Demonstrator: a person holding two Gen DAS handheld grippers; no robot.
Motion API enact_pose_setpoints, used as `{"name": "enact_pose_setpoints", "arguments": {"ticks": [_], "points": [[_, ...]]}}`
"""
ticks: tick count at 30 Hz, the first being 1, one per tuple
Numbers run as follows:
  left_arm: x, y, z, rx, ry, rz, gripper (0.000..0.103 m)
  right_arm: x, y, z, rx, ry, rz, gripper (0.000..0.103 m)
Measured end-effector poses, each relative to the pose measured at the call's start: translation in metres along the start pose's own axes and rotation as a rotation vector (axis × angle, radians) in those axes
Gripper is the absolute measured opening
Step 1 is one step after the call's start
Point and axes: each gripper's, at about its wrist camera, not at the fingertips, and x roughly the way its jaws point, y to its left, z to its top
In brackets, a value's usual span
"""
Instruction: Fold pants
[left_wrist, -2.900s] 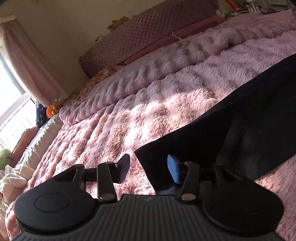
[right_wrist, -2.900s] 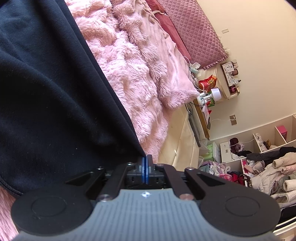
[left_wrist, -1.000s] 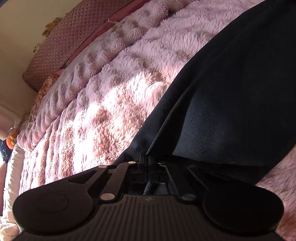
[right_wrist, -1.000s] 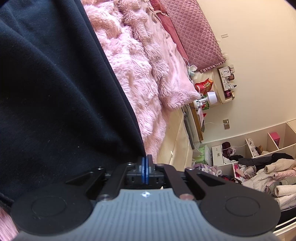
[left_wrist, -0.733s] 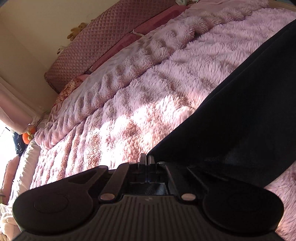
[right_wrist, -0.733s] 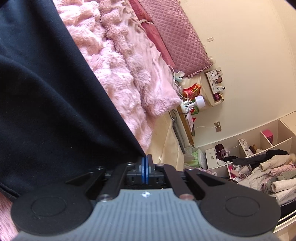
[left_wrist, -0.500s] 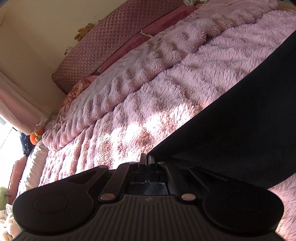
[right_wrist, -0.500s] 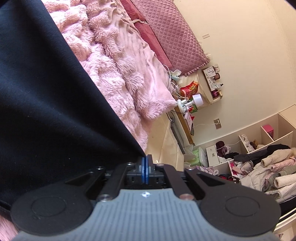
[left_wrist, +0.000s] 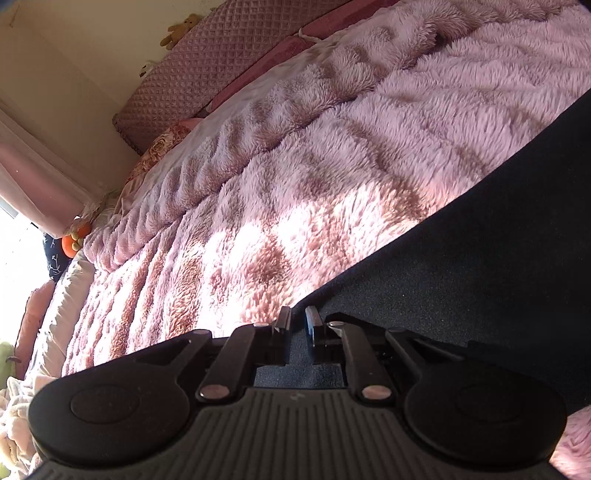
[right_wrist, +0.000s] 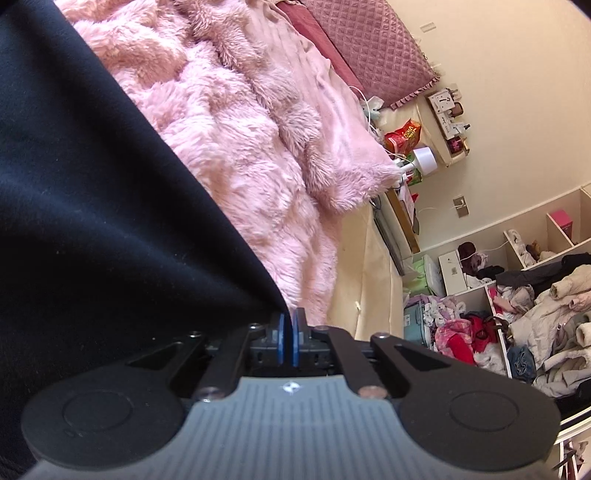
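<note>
Dark navy pants (left_wrist: 480, 266) lie spread on a fluffy pink blanket (left_wrist: 295, 177) covering a bed. The left tongs (left_wrist: 297, 317) sit at the pants' near corner, jaws parted by a narrow gap with fabric below them (not pinched). The right tongs (right_wrist: 287, 320) are slightly apart too, only a slim gap showing, at the pants' (right_wrist: 92, 206) near edge; whether they grip cloth cannot be told. A quilted headboard (right_wrist: 373, 44) stands at the far end.
</note>
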Motion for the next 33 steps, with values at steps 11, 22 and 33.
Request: {"name": "enact_pose_setpoints", "arguments": {"ticks": [11, 22, 33], "points": [[-0.106, 0.075, -0.057, -0.575, -0.027, -0.194, 0.062, -0.147, -0.027, -0.025, 0.479, -0.115, 0.134, 0.052], [-0.088, 0.111, -0.176, -1.438, -0.068, -0.469, 0.078, -0.235, 0.092, -0.022, 0.991, -0.048, 0.475, 0.050], [-0.024, 0.083, -0.155, -1.463, -0.088, -0.354, 0.059, -0.222, 0.133, 0.001, 0.982, -0.072, 0.338, 0.047]]}}
